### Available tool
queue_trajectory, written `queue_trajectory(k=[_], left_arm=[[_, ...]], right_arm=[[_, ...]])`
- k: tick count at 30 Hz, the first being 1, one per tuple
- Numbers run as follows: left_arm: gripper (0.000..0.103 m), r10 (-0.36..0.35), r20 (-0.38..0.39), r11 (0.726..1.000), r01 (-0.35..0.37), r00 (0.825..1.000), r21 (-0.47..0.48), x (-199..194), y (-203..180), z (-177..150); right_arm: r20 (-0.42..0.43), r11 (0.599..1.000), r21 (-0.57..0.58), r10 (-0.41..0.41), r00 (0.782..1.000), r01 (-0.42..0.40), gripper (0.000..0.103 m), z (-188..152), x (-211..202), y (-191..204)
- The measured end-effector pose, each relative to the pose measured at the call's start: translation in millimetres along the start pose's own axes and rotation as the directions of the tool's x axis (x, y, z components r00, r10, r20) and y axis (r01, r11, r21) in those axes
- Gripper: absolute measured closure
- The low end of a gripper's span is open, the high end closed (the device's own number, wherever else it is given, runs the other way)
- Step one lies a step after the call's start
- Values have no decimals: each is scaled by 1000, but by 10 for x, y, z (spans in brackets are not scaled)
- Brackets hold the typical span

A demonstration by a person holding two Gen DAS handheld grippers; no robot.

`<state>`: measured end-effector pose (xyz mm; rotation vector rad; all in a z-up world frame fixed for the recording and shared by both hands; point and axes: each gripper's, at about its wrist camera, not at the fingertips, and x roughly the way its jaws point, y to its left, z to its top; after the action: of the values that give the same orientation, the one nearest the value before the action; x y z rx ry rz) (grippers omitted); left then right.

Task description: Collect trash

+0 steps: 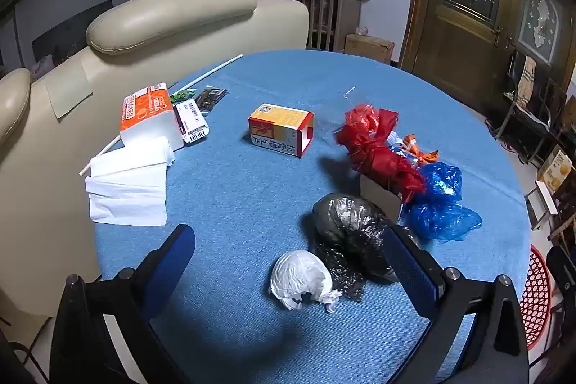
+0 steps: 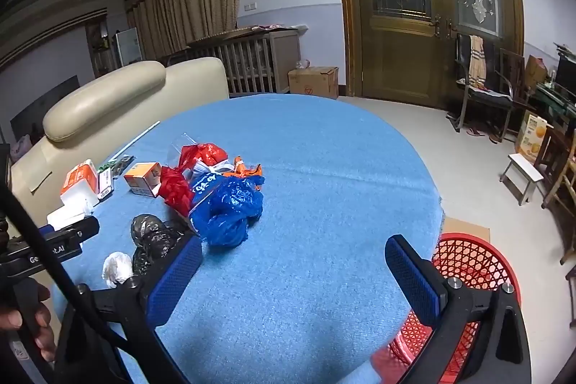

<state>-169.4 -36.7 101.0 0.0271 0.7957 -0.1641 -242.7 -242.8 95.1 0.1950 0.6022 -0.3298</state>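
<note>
Trash lies on the round table with a blue cloth [image 1: 252, 204]: a crumpled white wad [image 1: 302, 278], a black plastic bag [image 1: 351, 225], a red bag [image 1: 378, 150], a blue bag [image 1: 441, 200] and an orange carton [image 1: 280, 130]. My left gripper [image 1: 288, 251] is open and empty, just above the white wad and black bag. My right gripper [image 2: 293, 254] is open and empty over bare cloth, right of the blue bag [image 2: 226, 207] and black bag [image 2: 151, 236]. The red mesh basket [image 2: 468, 265] stands beside the table, behind the right finger.
A tissue pack [image 1: 151, 114], loose white tissues [image 1: 129, 186], a thin white rod [image 1: 212, 72] and small packets lie at the table's left. A beige sofa [image 1: 162, 20] stands behind it. Chairs, a stool [image 2: 523, 171] and boxes stand on the right.
</note>
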Motion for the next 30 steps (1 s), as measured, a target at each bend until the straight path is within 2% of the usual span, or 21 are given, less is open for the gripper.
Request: queue_trajectory(k=[30], left_arm=[[0, -20, 5, 1000, 20, 1000, 0, -53, -18, 0]], right_arm=[[2, 1000, -7, -19, 1000, 19, 0, -1, -75, 22]])
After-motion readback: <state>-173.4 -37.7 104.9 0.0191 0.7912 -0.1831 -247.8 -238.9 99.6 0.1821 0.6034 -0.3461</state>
